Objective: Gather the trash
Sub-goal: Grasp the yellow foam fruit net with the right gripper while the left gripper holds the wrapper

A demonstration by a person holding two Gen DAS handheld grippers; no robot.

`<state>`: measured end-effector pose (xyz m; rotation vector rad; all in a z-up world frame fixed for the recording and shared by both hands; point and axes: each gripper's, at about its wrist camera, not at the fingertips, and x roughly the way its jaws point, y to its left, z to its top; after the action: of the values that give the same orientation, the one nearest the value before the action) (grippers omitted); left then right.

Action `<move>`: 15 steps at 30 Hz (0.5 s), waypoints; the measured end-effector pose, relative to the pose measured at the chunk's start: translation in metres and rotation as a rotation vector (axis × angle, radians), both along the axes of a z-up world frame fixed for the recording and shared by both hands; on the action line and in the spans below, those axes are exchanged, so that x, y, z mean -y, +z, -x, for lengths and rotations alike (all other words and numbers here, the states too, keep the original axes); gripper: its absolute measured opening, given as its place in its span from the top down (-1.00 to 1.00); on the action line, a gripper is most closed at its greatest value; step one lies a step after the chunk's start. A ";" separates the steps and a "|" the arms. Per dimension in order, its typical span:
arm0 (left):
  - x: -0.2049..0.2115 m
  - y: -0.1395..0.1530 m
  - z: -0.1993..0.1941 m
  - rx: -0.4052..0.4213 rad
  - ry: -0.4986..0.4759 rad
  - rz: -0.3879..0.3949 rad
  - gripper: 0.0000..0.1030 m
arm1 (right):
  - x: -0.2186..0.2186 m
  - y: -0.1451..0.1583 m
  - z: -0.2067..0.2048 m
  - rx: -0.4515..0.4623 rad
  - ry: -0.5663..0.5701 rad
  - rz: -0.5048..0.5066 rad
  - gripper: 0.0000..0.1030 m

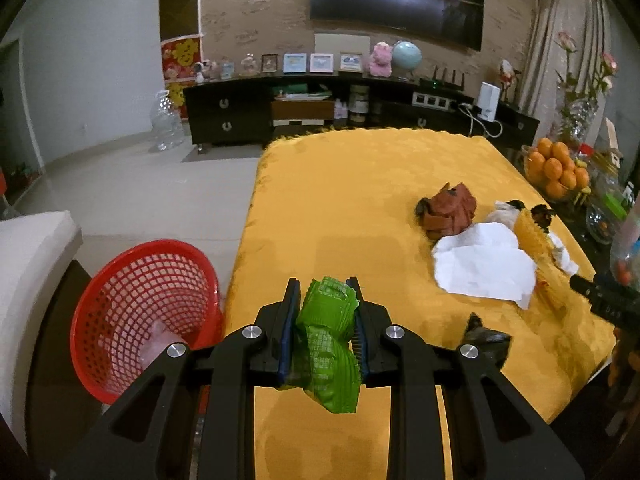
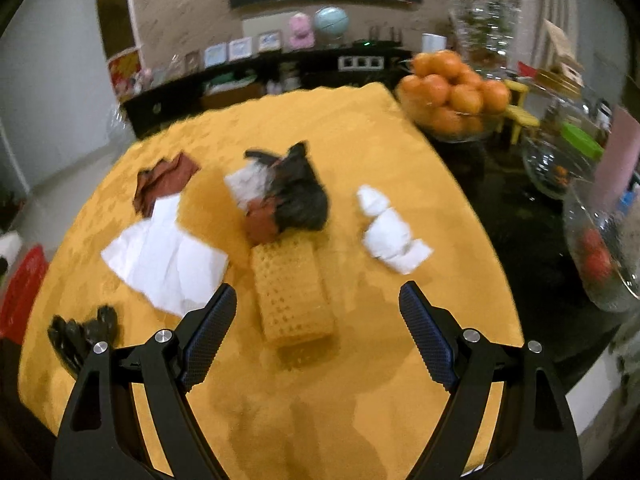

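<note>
Trash collection, yellow-clothed table (image 1: pixel 360 184).
Left gripper (image 1: pixel 325 300) clamps green wrapper (image 1: pixel 328 344), print unreadable; right gripper (image 2: pixel 316 300) spread wide, empty, above yellow packet (image 2: pixel 292 292). Red basket (image 1: pixel 120 280) adjacent.

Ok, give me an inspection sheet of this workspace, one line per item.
Surface: yellow tablecloth covering the table.
Job's things: green wrapper held; red basket beside the table's left edge; flat white tissue, crumpled tissue, yellow patterned pack, brown wrapper, dark mixed wad and black scrap lying on the cloth.
Clutter: bowl of oranges, glass jars.
Grippers: left claw shut on green wrapper; right claw open above the yellow pack.
Cables: white cord at the TV cabinet.
Surroundings: TV, globe.
</note>
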<state>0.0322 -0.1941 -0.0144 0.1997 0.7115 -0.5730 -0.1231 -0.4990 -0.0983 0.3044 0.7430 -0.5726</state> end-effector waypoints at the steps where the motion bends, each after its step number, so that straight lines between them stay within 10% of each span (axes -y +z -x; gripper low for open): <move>1: -0.004 -0.003 -0.003 -0.006 0.004 0.007 0.56 | -0.002 -0.003 -0.006 -0.019 0.012 0.007 -0.57; 9: -0.022 -0.010 -0.010 -0.050 -0.034 0.094 0.56 | -0.006 -0.028 -0.040 -0.111 0.052 -0.015 -0.57; 15: -0.034 -0.001 -0.007 -0.053 -0.056 0.153 0.56 | -0.006 -0.035 -0.049 -0.137 0.062 -0.032 -0.21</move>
<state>0.0388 -0.1605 -0.0157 0.0631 0.7114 -0.6857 -0.0741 -0.4932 -0.1336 0.2725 0.8910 -0.5269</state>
